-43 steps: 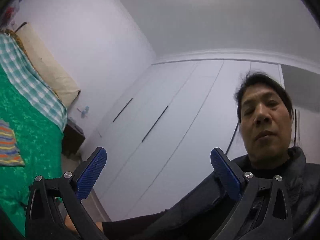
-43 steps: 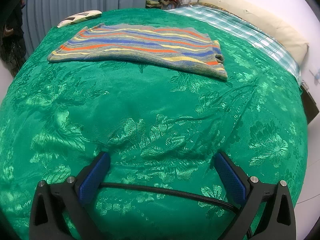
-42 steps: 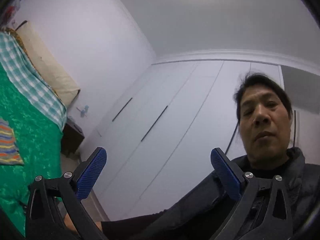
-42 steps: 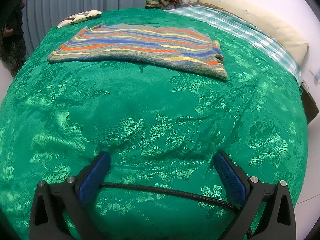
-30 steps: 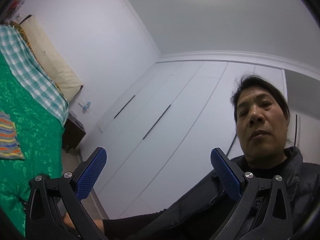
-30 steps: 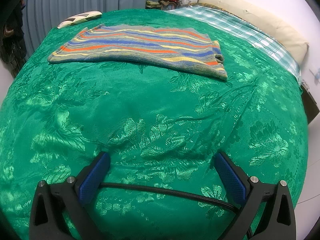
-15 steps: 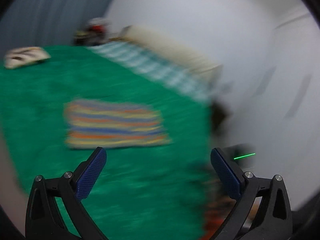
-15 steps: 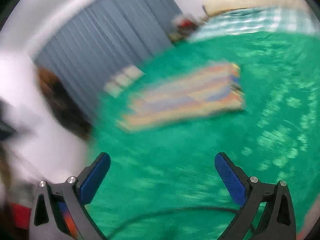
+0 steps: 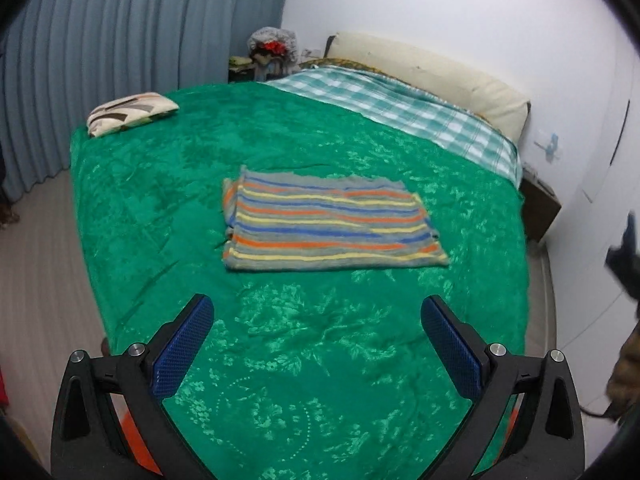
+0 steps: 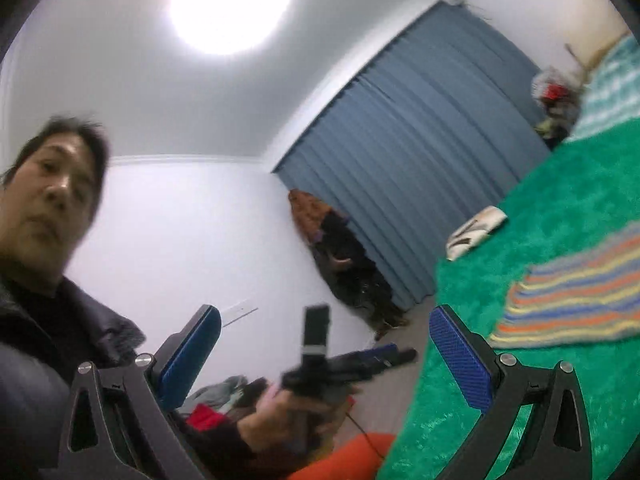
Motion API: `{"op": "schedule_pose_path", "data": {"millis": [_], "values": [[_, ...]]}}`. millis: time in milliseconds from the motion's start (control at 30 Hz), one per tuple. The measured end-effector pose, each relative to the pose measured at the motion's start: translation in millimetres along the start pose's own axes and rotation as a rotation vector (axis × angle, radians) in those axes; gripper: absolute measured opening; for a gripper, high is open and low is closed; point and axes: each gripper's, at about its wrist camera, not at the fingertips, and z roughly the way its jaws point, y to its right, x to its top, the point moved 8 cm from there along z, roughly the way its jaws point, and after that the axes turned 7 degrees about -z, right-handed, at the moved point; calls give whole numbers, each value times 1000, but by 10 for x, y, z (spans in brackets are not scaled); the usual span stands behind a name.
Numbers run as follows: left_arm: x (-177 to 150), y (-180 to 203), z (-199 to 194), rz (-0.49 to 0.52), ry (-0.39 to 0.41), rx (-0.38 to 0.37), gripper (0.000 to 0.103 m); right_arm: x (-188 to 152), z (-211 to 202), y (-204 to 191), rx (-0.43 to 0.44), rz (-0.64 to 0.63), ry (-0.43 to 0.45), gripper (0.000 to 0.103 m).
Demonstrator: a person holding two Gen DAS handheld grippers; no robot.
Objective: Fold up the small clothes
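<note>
On the bed (image 9: 120,208), mid-cover, a striped cloth (image 9: 328,226) lies flat, untouched. Both left tongs (image 9: 316,344) and right tongs (image 10: 324,352) are held wide open and empty. Approach is judged underway; next, an edge must be reached and pinched.

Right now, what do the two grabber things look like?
The left gripper and the right gripper look alike: black triangular frames with cut-out holes and silver bolts. Their fingers carry blue pads with a bumpy, dotted texture. The person wears a dark jacket sleeve.
</note>
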Motion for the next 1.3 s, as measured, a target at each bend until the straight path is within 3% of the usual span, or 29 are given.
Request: {"op": "schedule_pose_path", "data": {"millis": [133, 400, 667, 867, 1100, 1300], "values": [[-23, 29, 109, -27, -13, 11, 103, 91, 131, -20, -8, -29, -9, 103], [-115, 182, 341, -5, -12, 72, 103, 155, 152, -136, 63, -11, 12, 103], [-232, 171, 506, 10, -59, 86, 103, 127, 238, 243, -172, 29, -77, 103], [-312, 195, 622, 47, -96, 140, 103, 105, 224, 440, -261, 78, -98, 103], [-315, 8, 812, 117, -143, 474, 103, 73, 31, 638, -326, 115, -110, 103], [-250, -161, 779, 221, -80, 708, 103, -60, 52, 757, -363, 134, -153, 103]]}}
